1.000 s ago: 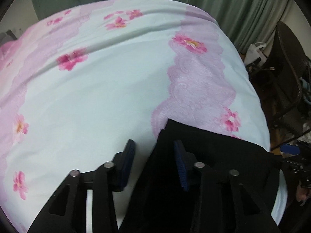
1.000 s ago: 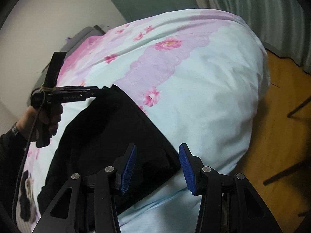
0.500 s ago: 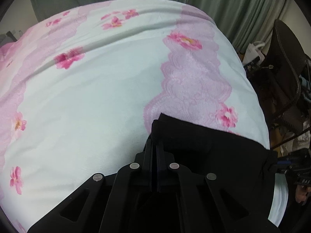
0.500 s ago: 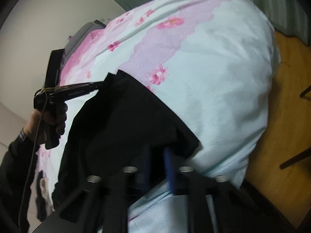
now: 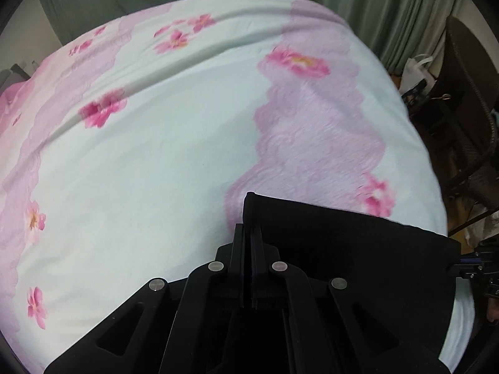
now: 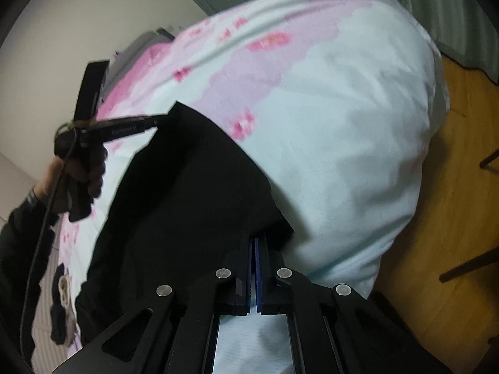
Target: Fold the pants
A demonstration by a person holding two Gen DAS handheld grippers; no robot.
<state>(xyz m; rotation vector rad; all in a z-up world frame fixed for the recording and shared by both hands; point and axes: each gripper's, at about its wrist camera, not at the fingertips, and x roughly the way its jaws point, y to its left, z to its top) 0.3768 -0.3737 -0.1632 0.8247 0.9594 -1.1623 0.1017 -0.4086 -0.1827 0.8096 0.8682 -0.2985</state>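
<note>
Floral bedspread (image 5: pixel 162 162) carries black pants (image 6: pixel 187 193), pinched by left gripper (image 5: pixel 248 237) and right gripper (image 6: pixel 253 249).

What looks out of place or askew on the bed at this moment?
Nothing stands out. The black pants lie on the floral bedcover, with the left gripper and the right gripper each shut on a corner.

place: home bedroom | cues: floral duvet (image 5: pixel 174 168); green curtains (image 5: pixel 358 9); wood floor (image 6: pixel 452 218)
</note>
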